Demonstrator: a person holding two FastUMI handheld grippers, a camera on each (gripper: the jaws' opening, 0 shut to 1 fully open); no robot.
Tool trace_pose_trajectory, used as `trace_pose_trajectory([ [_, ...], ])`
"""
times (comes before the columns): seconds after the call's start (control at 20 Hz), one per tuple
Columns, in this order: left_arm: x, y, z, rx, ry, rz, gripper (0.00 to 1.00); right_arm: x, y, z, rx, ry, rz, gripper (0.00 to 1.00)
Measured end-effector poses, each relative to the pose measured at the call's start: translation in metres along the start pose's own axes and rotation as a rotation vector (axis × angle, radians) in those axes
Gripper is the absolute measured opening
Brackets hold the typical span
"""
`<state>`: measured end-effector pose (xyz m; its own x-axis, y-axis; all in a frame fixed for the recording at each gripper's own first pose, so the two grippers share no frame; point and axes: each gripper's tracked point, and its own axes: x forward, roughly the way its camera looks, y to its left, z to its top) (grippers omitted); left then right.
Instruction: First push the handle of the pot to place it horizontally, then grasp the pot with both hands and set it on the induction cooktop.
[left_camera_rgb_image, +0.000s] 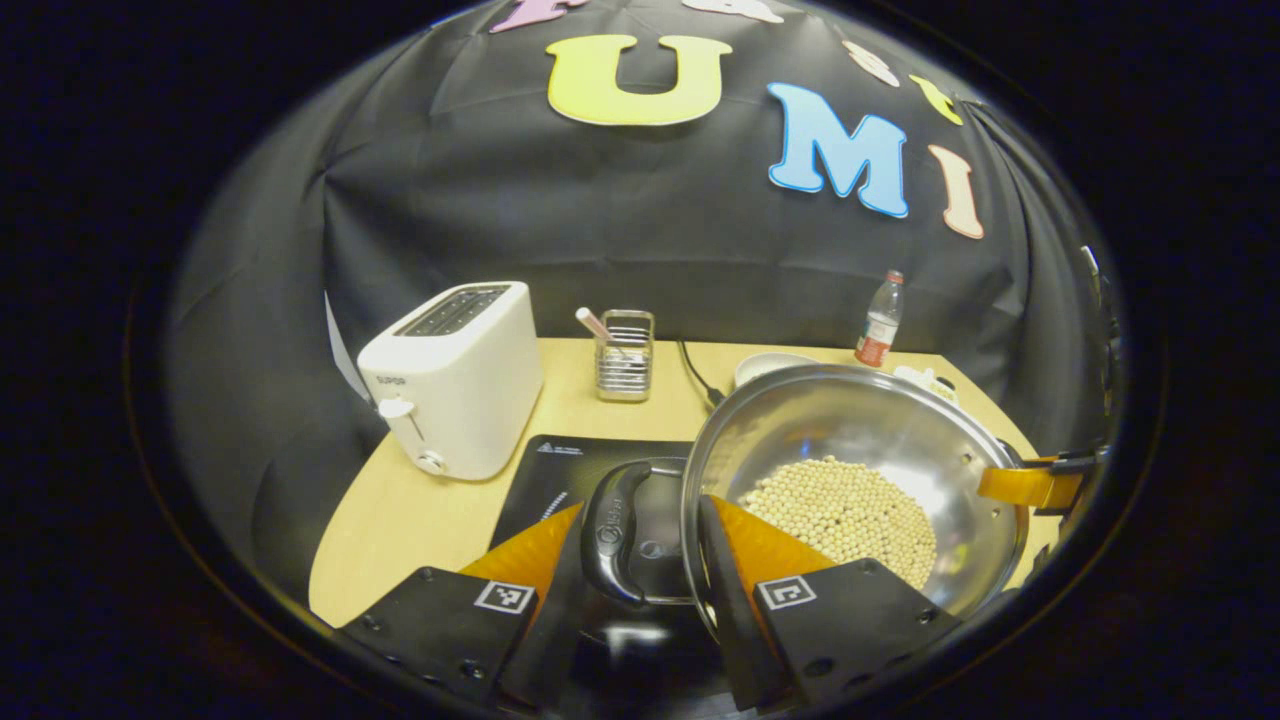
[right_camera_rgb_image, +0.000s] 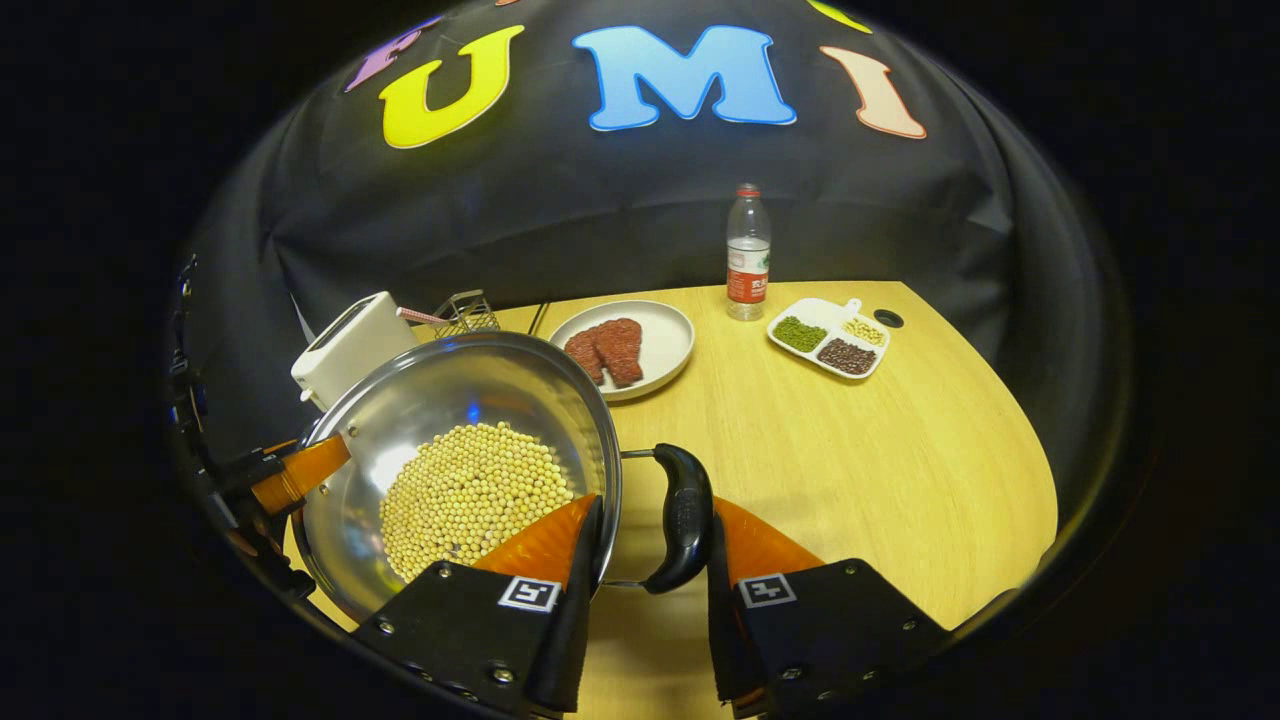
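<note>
A steel pot holding soybeans is carried between both grippers, and I cannot tell whether it touches anything below. My left gripper is shut on its black left handle, one finger outside the handle and the other inside the rim. My right gripper is shut on the opposite black handle the same way, beside the pot. The black induction cooktop lies under the left handle and the pot's left side. Each view also shows the other gripper across the pot.
A white toaster stands left of the cooktop, with a wire utensil rack and a cable behind it. Further right on the wooden table are a plate of meat, a water bottle and a divided dish.
</note>
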<state>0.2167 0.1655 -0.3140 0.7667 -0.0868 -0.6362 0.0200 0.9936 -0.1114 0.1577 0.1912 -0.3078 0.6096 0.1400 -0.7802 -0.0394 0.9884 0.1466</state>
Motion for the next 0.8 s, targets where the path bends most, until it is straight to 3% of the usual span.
trace_pose_trajectory([
  [0.35,0.010,0.061,0.001,-0.002,0.010,0.015,0.66,0.019,0.057,-0.001,0.009,0.006,0.013,0.50],
  [0.4,0.012,0.068,0.002,0.002,0.013,0.017,0.63,0.023,0.064,-0.001,0.007,0.008,0.017,0.50],
  [0.8,0.024,0.110,-0.012,-0.003,0.050,0.040,0.63,0.041,0.099,-0.015,0.000,0.036,0.025,0.50],
])
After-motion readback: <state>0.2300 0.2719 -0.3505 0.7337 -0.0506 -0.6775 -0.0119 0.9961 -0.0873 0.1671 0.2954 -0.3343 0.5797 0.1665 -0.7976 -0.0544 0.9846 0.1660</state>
